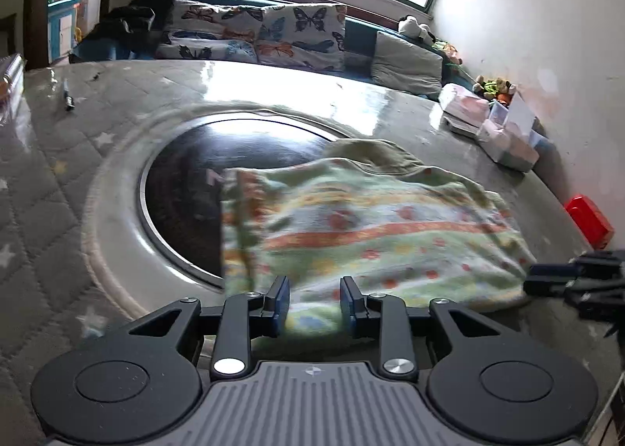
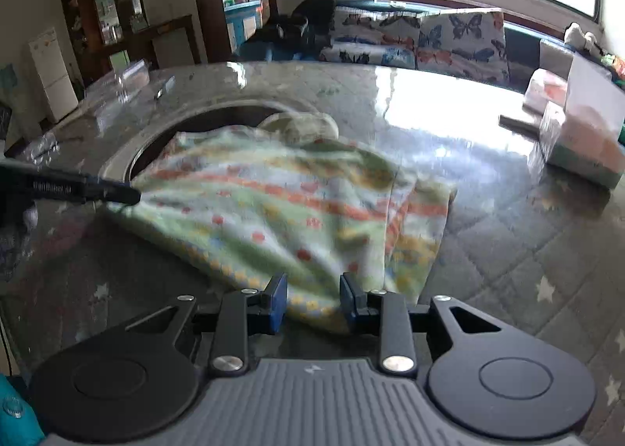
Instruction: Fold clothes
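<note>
In the left wrist view, the left tongs (image 1: 314, 303) sit partly apart with the near hem of the garment (image 1: 375, 223) running between the blue pads, which appear to pinch it; so the step in hand looks like a fold being carried, with one edge held at two corners. The garment is a soft knit with green, orange and pale blue bands and small dots. It lies on the surface (image 1: 58, 180), partly over a dark round inset (image 1: 183, 188), its far end bunched into a plain green hump. The right tongs (image 1: 562, 283) reach in from the right edge, at the garment's corner. In the right wrist view, the right tongs (image 2: 312, 303) are likewise partly apart with the hem between the pads, seemingly clamped on it. The left tongs (image 2: 117, 194) come in from the left, tip touching the cloth's far corner. Here the garment shows a doubled layer along its right side, and the picture is blurred. The next move probably calls for both hands to travel together, keeping the hem taut and level, then laying it squarely over the far part before letting go.
</note>
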Demonstrator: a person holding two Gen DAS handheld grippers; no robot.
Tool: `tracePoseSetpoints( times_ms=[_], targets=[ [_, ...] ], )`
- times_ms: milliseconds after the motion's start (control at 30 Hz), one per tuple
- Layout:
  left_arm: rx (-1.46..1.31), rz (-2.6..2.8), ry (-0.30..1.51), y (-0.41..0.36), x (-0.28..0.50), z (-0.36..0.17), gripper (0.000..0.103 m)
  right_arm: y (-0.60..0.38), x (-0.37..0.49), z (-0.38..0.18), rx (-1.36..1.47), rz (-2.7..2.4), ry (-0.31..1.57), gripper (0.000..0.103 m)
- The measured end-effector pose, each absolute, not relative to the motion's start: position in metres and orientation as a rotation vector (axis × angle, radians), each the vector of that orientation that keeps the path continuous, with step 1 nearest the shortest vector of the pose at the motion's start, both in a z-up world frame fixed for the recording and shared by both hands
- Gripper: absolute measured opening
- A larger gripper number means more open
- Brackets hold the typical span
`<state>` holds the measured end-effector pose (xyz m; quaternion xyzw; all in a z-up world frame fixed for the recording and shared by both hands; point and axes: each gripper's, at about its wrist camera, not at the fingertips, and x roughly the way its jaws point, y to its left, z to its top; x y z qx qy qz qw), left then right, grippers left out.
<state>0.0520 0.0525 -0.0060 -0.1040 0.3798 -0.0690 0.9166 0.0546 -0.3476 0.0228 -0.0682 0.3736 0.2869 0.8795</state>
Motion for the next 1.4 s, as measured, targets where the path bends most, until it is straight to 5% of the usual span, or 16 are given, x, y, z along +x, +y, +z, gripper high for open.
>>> tracePoseSetpoints(
  times_ms=[1233,1400],
  targets=[
    [-0.142,-0.114,0.811,0.054,0.153,-0.006,0.032,-0.291,0.167,0.013,-0.118,0.543,0.778,0.033],
    [-0.166,-0.105,0.792,0.059,0.137,0.004,0.043,-0.288,0.141,0.029,-0.16,0.606,0.754,0.036]
  ],
)
